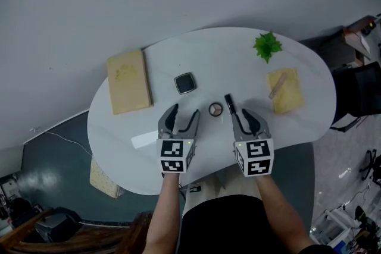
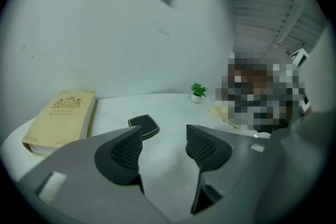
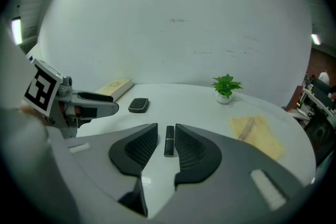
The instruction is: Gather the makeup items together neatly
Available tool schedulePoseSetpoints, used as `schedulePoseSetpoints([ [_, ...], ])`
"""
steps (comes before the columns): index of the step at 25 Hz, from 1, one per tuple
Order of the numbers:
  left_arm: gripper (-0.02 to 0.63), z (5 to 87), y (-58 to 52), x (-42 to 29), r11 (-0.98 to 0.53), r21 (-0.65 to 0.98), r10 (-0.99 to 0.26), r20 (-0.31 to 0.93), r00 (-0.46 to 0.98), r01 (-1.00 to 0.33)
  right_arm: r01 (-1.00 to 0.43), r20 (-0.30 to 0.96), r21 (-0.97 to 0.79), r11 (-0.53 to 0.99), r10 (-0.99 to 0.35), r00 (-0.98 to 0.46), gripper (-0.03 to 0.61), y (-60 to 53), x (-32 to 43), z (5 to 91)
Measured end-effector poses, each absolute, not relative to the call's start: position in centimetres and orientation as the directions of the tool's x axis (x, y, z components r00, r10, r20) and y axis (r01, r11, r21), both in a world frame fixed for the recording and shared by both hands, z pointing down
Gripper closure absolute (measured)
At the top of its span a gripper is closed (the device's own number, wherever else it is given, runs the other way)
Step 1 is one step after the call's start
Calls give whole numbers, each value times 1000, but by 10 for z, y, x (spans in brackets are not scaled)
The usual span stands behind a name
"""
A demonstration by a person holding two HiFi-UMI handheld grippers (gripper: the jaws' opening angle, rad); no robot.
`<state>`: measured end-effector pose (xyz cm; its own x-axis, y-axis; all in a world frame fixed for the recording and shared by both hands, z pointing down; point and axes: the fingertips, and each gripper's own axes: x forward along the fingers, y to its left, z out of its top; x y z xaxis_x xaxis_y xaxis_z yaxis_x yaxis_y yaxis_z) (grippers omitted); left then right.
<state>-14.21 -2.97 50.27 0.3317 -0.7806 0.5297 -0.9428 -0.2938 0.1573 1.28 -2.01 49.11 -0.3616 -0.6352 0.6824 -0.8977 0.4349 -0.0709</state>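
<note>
A black lipstick tube (image 1: 229,104) lies on the white oval table (image 1: 208,50), with a small round pot (image 1: 215,109) just to its left. Farther back sits a black square compact (image 1: 185,83). My right gripper (image 1: 249,118) hovers just right of and behind the tube, jaws narrowly open and empty. In the right gripper view the tube (image 3: 168,142) lies on the table beyond the gap of that gripper (image 3: 166,131). My left gripper (image 1: 181,116) stands open and empty left of the pot. The compact (image 2: 144,126) lies ahead of the left gripper (image 2: 164,136).
A tan book (image 1: 127,81) lies at the table's left. A small green plant (image 1: 267,45) stands at the back right, and a yellow cloth (image 1: 286,91) with a stick on it lies in front of it. A dark chair (image 1: 357,92) stands past the right edge.
</note>
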Motion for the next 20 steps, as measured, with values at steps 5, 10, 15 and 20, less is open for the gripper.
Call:
schedulePoseSetpoints([
  [5,321,514,-47,-143,-239,165,-786,545,290,-957,-894,686,-76,441,-627,-368,466,-25,14,486],
  [10,263,526,-65,-141,-185,159,-796,555,243,-970,-885,688,-80,458,-617,-381,466,-32,19,482],
  [15,224,539,-82,-141,-121,137,-797,577,178,-983,-875,697,-81,477,-601,-391,466,-36,24,483],
  [20,206,551,-96,-147,-32,123,-786,610,101,-992,-865,706,-78,496,-584,-399,466,-41,31,482],
])
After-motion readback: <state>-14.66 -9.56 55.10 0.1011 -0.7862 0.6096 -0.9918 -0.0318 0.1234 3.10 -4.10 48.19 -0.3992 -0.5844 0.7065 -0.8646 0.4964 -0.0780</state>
